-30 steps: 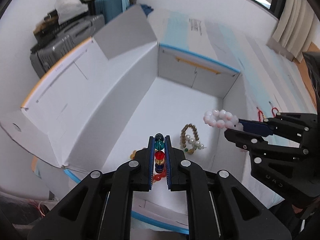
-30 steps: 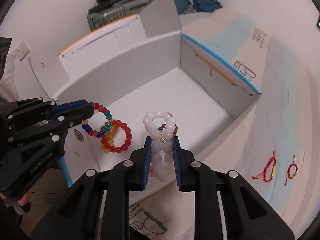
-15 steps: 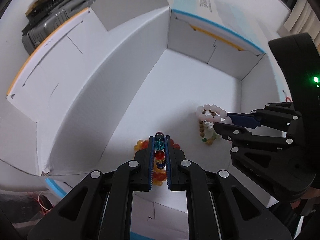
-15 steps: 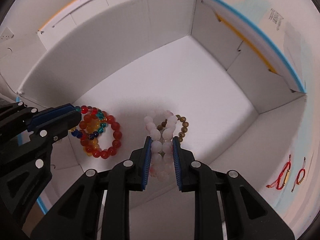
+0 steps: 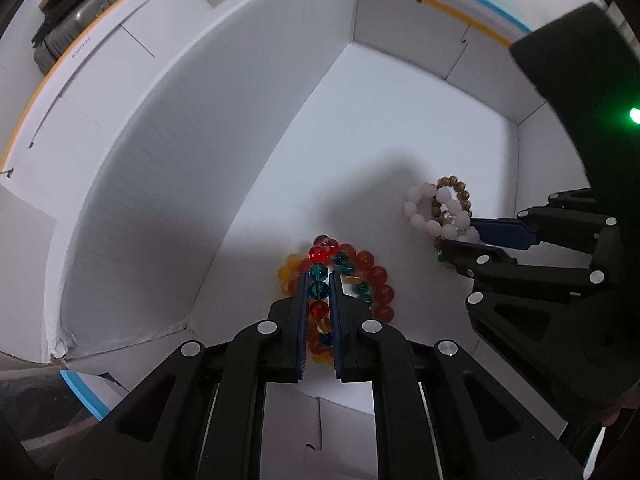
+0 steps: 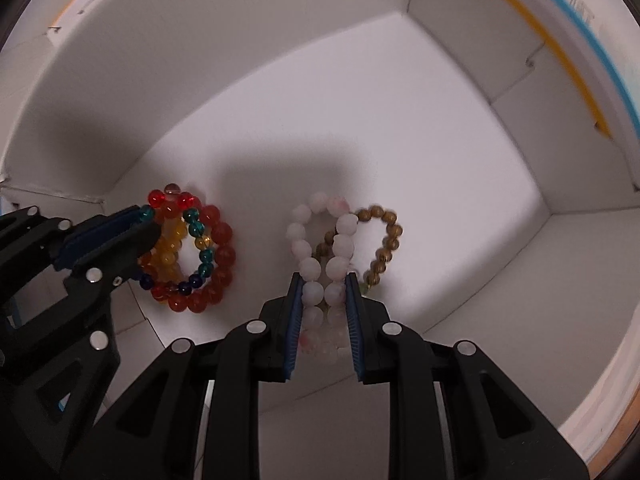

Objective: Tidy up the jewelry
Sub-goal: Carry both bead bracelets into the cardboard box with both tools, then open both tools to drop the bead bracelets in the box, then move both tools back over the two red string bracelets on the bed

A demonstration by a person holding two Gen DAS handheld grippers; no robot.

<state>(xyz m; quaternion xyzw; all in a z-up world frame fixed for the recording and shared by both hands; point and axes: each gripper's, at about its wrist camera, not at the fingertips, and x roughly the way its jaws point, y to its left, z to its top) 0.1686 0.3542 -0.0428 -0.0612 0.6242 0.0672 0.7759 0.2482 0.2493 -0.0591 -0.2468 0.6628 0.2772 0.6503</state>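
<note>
Both grippers are low inside a white cardboard box (image 5: 360, 120). My left gripper (image 5: 319, 280) is shut on a multicoloured bead bracelet (image 5: 320, 272) of red, teal and blue beads, just above a red-and-orange bead bracelet (image 5: 376, 280) on the box floor. My right gripper (image 6: 323, 280) is shut on a pale pink bead bracelet (image 6: 340, 240), next to a brown bead bracelet (image 6: 384, 240) lying on the floor. In the right wrist view the left gripper (image 6: 136, 224) and its bracelet (image 6: 196, 240) show at the left. In the left wrist view the right gripper (image 5: 460, 236) shows at the right.
The box walls (image 6: 200, 60) rise close on all sides, with a blue and yellow edged flap (image 6: 580, 60) at the far right. Grey suitcases (image 5: 80, 12) stand outside beyond the left flap.
Both grippers have gone down from above the box rim to near its floor, carrying their bracelets. The jaws have stayed shut.
</note>
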